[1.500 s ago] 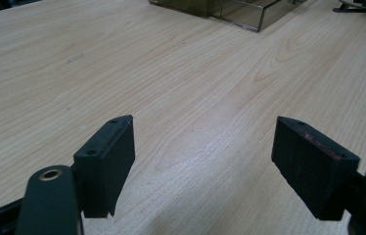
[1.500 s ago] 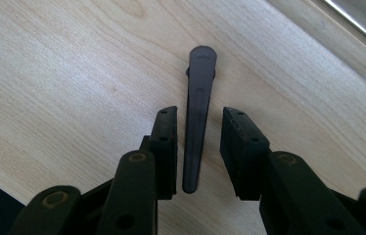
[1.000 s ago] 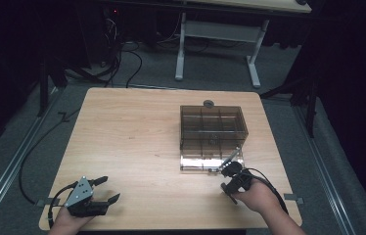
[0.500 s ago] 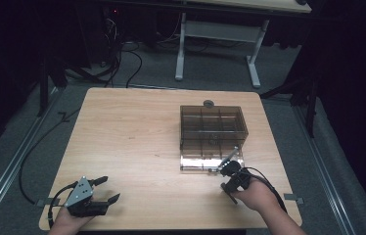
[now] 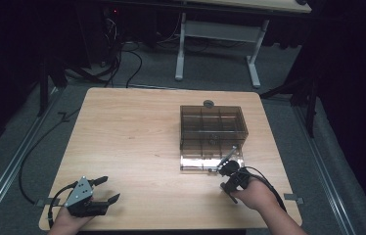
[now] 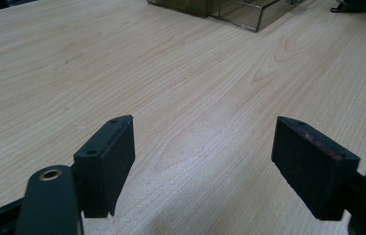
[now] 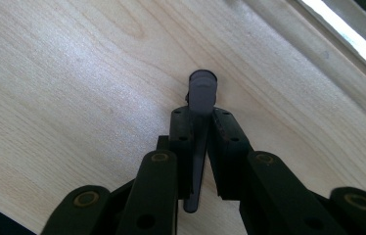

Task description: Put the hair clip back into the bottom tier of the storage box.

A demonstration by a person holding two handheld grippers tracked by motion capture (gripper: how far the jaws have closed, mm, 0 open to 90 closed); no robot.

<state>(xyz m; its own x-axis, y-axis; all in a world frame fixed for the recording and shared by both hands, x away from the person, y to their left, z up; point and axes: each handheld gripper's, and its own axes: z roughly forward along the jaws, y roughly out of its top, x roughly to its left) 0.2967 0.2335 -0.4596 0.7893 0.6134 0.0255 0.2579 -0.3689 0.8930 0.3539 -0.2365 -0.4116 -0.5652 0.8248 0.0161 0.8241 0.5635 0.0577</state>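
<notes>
A person at a wooden table works 2 hand-held grippers, forearms entering from the near edge in the high view. The right gripper is clenched on a slim grey tool, its jaws having just been closing on it; in the right gripper view both black pads press the tool's shaft, and its rounded end juts past the jaw tips above the wood. In the high view the right gripper sits near the table's front right corner, the tool slanting up and away toward the near edge of a smoky clear box. Whether the tool's tip touches the box cannot be told.

The box stands right of the table's centre, split into compartments, with a clear strip at its near side. A small dark round object lies on the table just behind the box's far wall.

The left gripper rests at the front left corner, well apart from the box, its jaws released and spread wide. In the left gripper view its 2 pads hang above bare wood with nothing between them, the box corner visible at the top. A cable trails off the table's left side.
</notes>
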